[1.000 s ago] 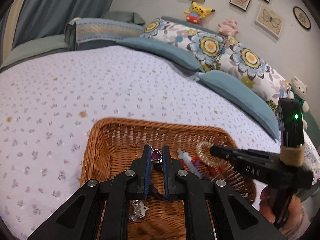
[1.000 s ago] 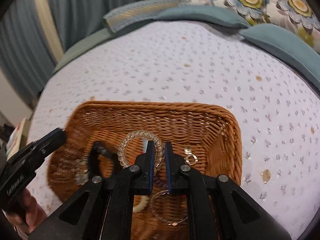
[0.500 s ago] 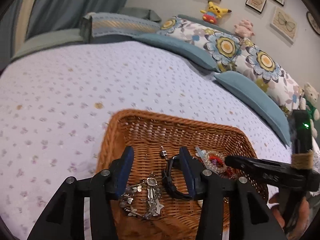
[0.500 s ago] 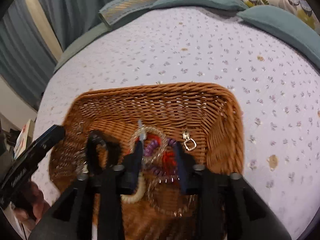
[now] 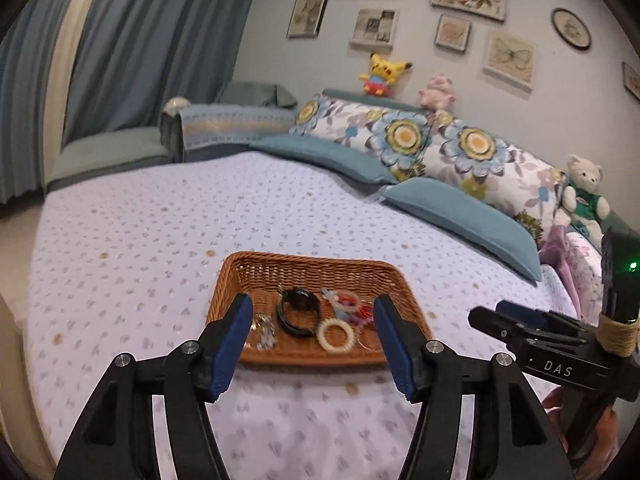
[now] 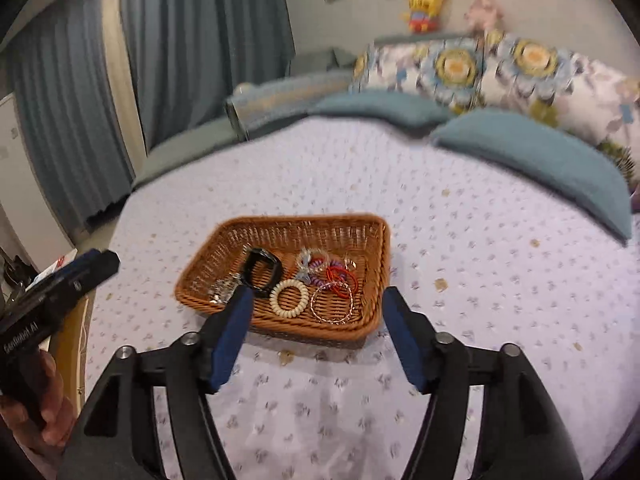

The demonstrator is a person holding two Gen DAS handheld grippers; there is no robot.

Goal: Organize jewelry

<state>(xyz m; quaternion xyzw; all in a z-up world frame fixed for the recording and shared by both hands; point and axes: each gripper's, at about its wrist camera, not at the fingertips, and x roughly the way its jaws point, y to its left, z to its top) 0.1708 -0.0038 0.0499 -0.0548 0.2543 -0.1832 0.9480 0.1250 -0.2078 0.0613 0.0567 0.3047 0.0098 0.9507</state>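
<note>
Wicker basket (image 6: 376, 248) holds jewelry; both claws spread.

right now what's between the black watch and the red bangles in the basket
A cream coil hair tie and a purple beaded bracelet lie between the black watch and red bangles, clearest in the right wrist view.

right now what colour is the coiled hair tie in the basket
Cream, off-white. The coiled hair tie shows best in the right wrist view, lying in the wicker basket.
</note>
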